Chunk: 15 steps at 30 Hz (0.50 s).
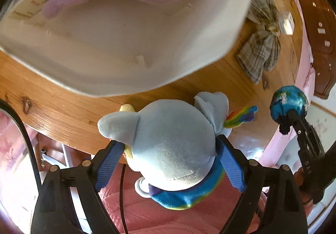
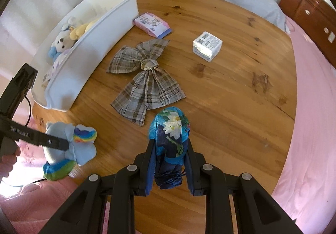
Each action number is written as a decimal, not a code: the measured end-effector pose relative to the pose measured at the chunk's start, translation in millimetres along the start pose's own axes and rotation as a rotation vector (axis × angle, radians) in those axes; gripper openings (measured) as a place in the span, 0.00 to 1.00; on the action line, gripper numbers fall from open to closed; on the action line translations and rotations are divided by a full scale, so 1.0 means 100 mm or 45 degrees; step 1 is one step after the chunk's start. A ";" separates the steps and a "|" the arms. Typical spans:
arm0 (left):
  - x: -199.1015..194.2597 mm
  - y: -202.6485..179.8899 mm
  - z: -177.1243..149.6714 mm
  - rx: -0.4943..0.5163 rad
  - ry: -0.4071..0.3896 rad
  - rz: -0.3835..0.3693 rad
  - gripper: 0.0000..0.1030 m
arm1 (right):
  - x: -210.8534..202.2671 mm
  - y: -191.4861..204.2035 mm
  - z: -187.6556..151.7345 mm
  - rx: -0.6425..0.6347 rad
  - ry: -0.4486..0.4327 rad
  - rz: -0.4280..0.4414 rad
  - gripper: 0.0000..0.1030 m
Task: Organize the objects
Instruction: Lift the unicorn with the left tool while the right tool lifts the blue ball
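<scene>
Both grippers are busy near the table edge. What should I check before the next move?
1. Right gripper shut on the blue flowered bundle: ok.
2. Left gripper straddles the blue pony toy: ok.
3. Left pads pressing firmly on the pony toy: cannot tell.
4. Pony toy fully over the table: not ok, it overhangs the edge above pink bedding.
5. Room in the white bin: ok, the near part of its floor is bare.
6. The two grippers apart from each other: ok.
</scene>
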<state>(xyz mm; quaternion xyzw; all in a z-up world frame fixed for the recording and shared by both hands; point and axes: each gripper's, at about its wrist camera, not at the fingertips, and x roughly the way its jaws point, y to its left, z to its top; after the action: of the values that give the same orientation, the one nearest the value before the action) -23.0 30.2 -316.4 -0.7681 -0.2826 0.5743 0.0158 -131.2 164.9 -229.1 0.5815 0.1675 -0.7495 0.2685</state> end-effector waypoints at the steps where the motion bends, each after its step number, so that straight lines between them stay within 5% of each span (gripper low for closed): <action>1: 0.01 0.00 -0.01 -0.012 -0.005 -0.009 0.88 | 0.01 0.00 0.00 -0.014 0.004 -0.002 0.24; 6: 0.08 -0.02 -0.04 -0.042 -0.027 -0.038 0.87 | 0.04 0.00 0.02 -0.058 0.024 0.000 0.24; 9: 0.15 -0.05 -0.07 -0.051 -0.002 -0.099 0.76 | 0.04 0.01 0.02 -0.070 0.030 0.002 0.24; 15: 0.26 -0.19 -0.14 -0.045 0.025 -0.112 0.72 | 0.03 0.04 0.02 -0.068 0.025 0.008 0.24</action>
<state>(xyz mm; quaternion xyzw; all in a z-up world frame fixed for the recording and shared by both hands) -13.2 62.0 -327.7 -0.7608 -0.3260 0.5603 0.0302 -130.5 160.0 -231.5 0.5819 0.1883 -0.7382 0.2847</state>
